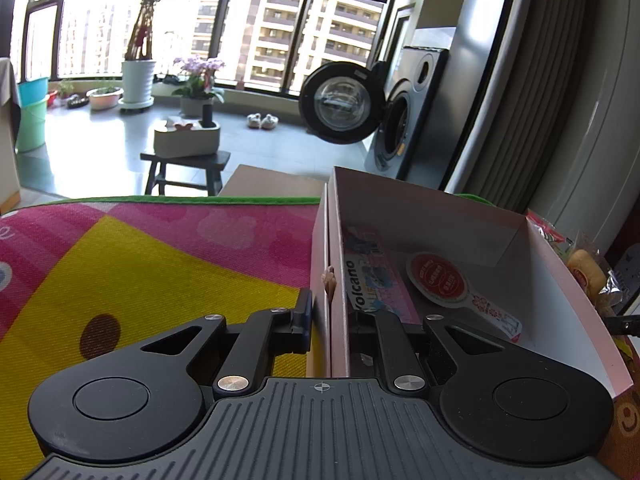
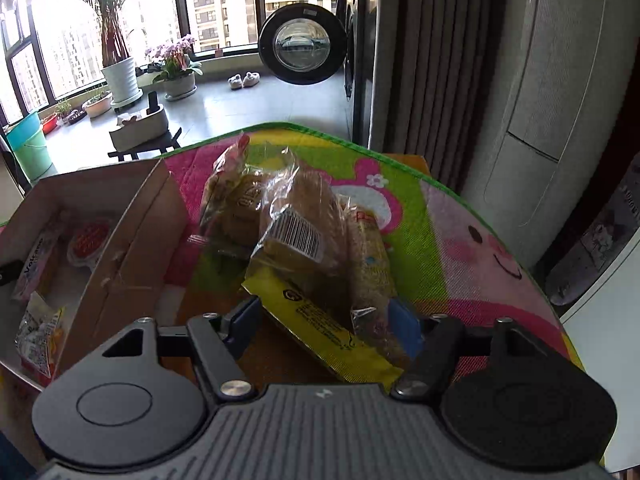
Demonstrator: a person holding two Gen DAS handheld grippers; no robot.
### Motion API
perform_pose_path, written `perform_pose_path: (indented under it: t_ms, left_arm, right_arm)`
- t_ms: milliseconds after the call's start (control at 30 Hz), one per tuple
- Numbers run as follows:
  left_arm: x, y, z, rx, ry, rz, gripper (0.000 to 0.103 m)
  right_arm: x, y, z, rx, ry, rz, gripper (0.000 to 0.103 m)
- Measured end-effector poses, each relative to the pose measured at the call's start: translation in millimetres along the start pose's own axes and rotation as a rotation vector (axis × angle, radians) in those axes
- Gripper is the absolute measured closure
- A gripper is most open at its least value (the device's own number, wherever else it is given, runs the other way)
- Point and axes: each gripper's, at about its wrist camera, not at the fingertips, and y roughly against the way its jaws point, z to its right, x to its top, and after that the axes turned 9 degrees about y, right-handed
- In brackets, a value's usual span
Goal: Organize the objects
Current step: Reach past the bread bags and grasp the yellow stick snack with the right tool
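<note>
Where the right gripper (image 2: 324,320) reaches forward, its jaws stand wide apart with a yellow-ended snack packet (image 2: 320,320) lying between the two blue pads; whether the pads press on the wrapper cannot be told. Behind that packet, clear-wrapped bread rolls (image 2: 296,216) are heaped together on the mat, one showing a barcode label. Just left of the heap stands a white cardboard box (image 2: 132,240), open at the top.

The left gripper (image 1: 330,320) straddles the box's near wall, one finger outside and the other inside, the jaws closed to a narrow gap around the cardboard (image 1: 320,280). Inside the box lie a flat pack printed "Volcano" (image 1: 372,276) and a round red-lidded cup (image 1: 440,280), side by side on the bottom. More wrapped snacks sit just beyond the box's far right edge.

Everything rests on a bright cartoon play mat (image 1: 140,260) in pink, yellow and green with a green border. Beyond it a dark stool (image 1: 184,168) carries a pale tray. Farther back stand a washing machine (image 1: 396,120) with its round door swung open, potted plants (image 1: 138,76) by tall windows, and apartment blocks outside.
</note>
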Motion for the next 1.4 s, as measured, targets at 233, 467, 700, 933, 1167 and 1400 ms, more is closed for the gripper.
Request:
perform_pose_path:
  t_ms: [233, 467, 700, 933, 1167, 1400]
  left_arm:
    - [0, 0, 0, 0.0, 0.0, 0.0, 0.089]
    - [0, 0, 0, 0.0, 0.0, 0.0, 0.089]
    - [0, 0, 0, 0.0, -0.001, 0.0, 0.089]
    - [-1, 0, 0, 0.0, 0.0, 0.0, 0.089]
    - [-1, 0, 0, 0.0, -0.001, 0.001, 0.089]
    - [-1, 0, 0, 0.0, -0.001, 0.001, 0.089]
  right_arm:
    - [-9, 2, -10, -0.012, 0.044, 0.004, 0.048]
    - [-31, 34, -44, -0.002, 0.129, -0.006, 0.064]
    - [-45, 59, -79, 0.04, 0.214, -0.022, 0.066]
    - [-27, 44, -80, 0.007, 0.168, -0.004, 0.064]
    - [-14, 14, -80, -0.015, 0.146, -0.014, 0.063]
    - [-8, 0, -72, 0.009, 0.123, -0.015, 0.063]
